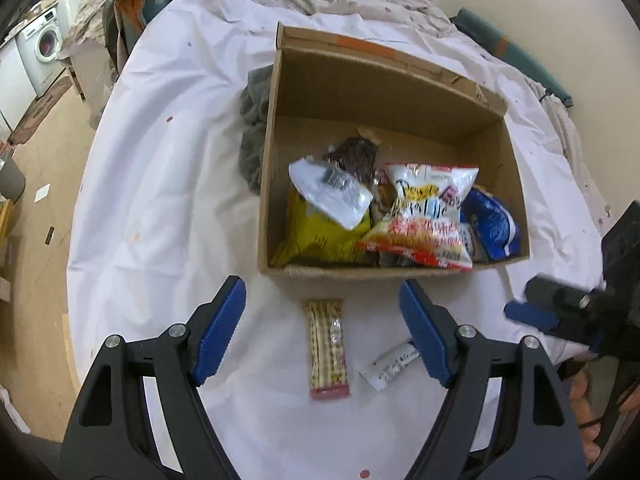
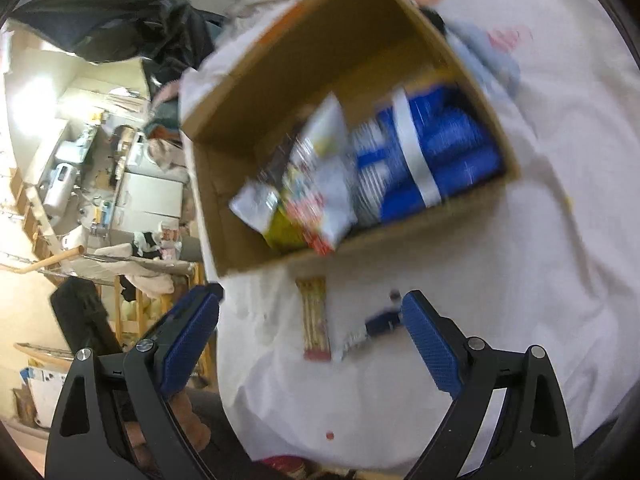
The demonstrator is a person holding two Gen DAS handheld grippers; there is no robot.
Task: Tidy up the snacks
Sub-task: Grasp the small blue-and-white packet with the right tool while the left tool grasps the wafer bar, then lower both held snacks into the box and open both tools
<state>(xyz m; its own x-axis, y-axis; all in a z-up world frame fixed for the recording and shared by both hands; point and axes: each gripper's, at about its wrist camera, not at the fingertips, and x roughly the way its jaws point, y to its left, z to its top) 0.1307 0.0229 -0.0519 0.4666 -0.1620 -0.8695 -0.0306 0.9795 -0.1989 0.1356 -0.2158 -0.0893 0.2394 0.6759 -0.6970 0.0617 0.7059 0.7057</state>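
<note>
Both grippers, left (image 1: 322,322) and right (image 2: 310,330), fingers released, empty; snack bar (image 1: 327,350) and sachet (image 1: 386,366) lie before box (image 1: 396,270).

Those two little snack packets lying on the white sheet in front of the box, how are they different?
The checked snack bar is tan with a pink end; the white sachet is white with dark print. The checked snack bar looks longer and lies pointing at the cardboard box; the white sachet lies slantwise. Both lie flat outside the cardboard box, untouched.
</note>
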